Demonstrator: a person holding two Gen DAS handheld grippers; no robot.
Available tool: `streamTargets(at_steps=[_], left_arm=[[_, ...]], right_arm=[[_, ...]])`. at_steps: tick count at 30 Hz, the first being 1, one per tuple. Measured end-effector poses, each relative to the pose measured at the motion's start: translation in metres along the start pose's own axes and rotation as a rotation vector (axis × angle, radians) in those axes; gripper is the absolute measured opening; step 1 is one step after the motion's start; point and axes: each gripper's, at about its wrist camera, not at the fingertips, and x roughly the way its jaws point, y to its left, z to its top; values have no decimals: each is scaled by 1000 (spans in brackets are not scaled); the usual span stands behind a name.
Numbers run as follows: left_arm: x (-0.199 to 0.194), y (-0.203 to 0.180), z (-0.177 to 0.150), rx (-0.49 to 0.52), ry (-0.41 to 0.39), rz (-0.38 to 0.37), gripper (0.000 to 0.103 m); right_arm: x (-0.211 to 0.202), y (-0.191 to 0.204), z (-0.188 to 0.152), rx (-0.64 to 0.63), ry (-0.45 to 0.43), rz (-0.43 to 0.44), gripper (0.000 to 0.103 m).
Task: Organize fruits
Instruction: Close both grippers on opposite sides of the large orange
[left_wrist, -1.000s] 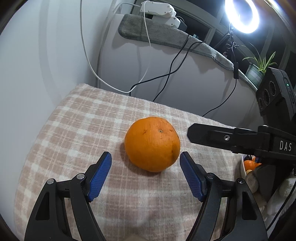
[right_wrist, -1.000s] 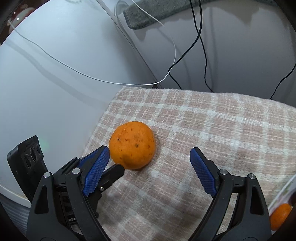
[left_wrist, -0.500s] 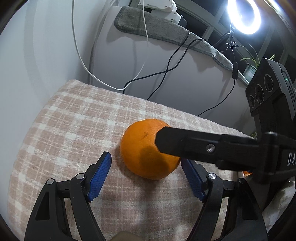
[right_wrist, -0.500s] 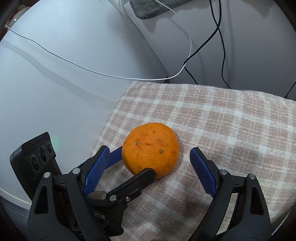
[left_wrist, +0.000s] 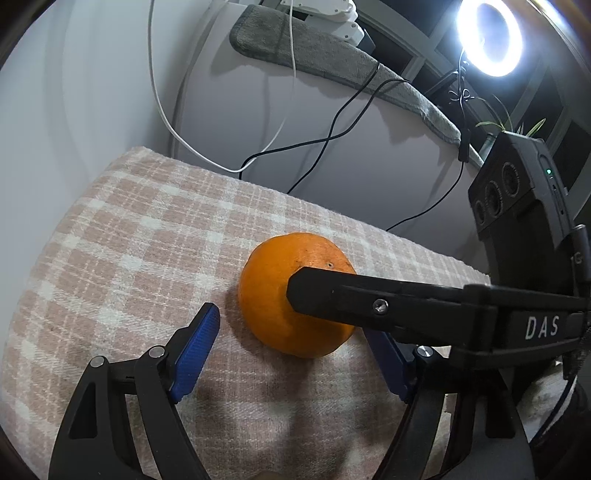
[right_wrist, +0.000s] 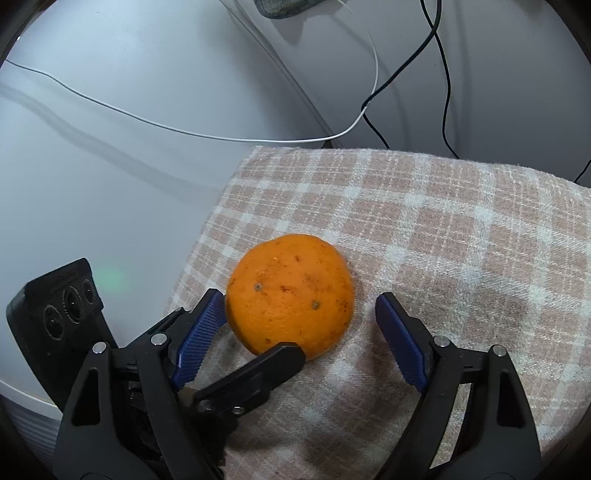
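One orange (left_wrist: 280, 295) lies on a pink-and-white plaid cloth (left_wrist: 129, 258). My left gripper (left_wrist: 291, 354) is open with the fruit between its blue pads. Its left pad stands clear of the fruit, and its right pad is partly hidden behind a black finger (left_wrist: 369, 302) of my right gripper, which crosses in front of the orange. In the right wrist view the orange (right_wrist: 290, 291) sits between the jaws of my right gripper (right_wrist: 301, 338), which are closing. The left pad is right at the peel and the right pad is still apart. A black left-gripper finger (right_wrist: 258, 373) pokes in under the fruit.
The cloth's (right_wrist: 443, 240) left edge drops off close to the orange. Behind it are white (left_wrist: 166, 122) and black cables (left_wrist: 332, 129), a grey towel (left_wrist: 332, 55), a bright ring light (left_wrist: 489, 35) and a potted plant (left_wrist: 502, 125).
My right gripper has come in from the right, so the orange now lies between its jaws and its finger crosses the fruit in the left view. The orange and the left gripper stay put.
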Motion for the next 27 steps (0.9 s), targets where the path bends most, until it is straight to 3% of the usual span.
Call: streamTargets(at_steps=[4, 14, 27], left_arm=[[-2, -2, 0, 17, -4, -22, 68], [-11, -8, -1, 40, -12, -20, 68], [-38, -40, -15, 90, -49, -16, 68]], right_arm=[[2, -1, 0, 5, 3, 31, 78], [-1, 9, -6, -30, -14, 14, 76], [-36, 22, -29, -62, -59, 17, 75]])
